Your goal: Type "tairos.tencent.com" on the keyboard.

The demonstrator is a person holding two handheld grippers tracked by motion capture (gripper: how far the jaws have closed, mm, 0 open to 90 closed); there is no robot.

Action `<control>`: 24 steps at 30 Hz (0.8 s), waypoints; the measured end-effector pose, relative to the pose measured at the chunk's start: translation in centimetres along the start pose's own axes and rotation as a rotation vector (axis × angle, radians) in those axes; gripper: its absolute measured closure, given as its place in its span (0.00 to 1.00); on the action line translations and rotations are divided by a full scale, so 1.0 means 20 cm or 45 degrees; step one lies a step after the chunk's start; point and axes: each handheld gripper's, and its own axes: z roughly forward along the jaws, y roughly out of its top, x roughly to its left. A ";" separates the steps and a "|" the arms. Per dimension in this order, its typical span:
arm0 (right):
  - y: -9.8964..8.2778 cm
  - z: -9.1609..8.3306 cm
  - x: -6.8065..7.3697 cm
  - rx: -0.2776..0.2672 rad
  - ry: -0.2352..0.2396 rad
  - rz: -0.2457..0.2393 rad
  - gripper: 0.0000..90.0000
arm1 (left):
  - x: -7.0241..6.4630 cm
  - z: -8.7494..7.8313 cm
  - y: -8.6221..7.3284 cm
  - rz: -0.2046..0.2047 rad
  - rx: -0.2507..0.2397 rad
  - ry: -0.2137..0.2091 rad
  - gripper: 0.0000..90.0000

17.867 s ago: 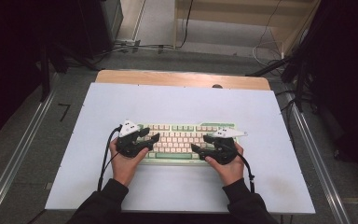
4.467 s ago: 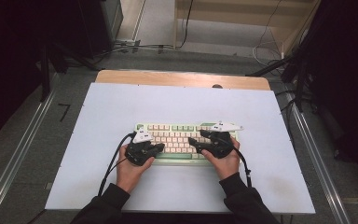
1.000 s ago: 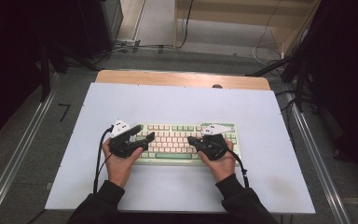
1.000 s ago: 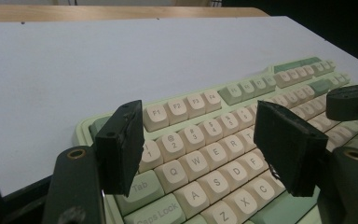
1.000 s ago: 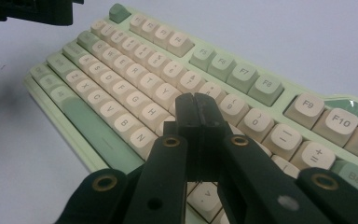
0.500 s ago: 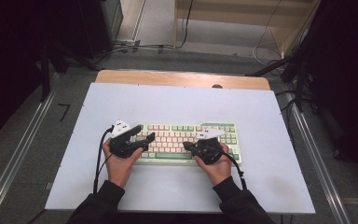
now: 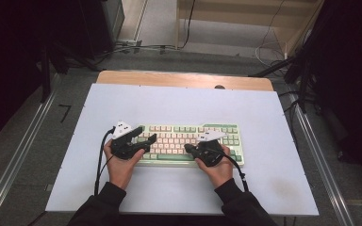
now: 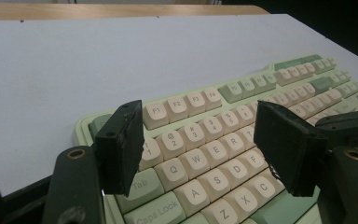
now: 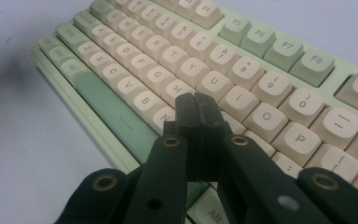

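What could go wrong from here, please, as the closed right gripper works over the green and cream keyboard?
The shut right gripper has a broad tip among closely packed cream keys, so it might press two at once. The open left gripper hangs over the green and cream keyboard near the Tab key; a dip could hit stray keys.

Keyboard [image 7: 188, 143] lying mid-surface, sole obstacle on white surface [image 7: 184, 106]. Wide bare stretch lying behind keyboard up to wooden edge strip [image 7: 184, 79]; bare margins lying left and right of it, narrower band in front. Left gripper [image 7: 143, 137] hanging over keyboard's left end, jaws standing apart, gap showing keys. Right gripper [image 7: 188, 148] sitting over lower key rows, jaws pressed together. Metal rails [image 7: 320, 155] flanking surface sides.
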 end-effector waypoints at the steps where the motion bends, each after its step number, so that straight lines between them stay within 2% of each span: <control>1: 0.00 0.00 0.00 -0.001 0.001 -0.001 0.98 | 0.00 0.00 0.00 0.000 -0.001 0.002 0.37; 24: -0.01 0.03 0.00 0.021 -0.005 -0.008 0.98 | 0.00 0.00 0.00 0.001 0.001 0.000 0.37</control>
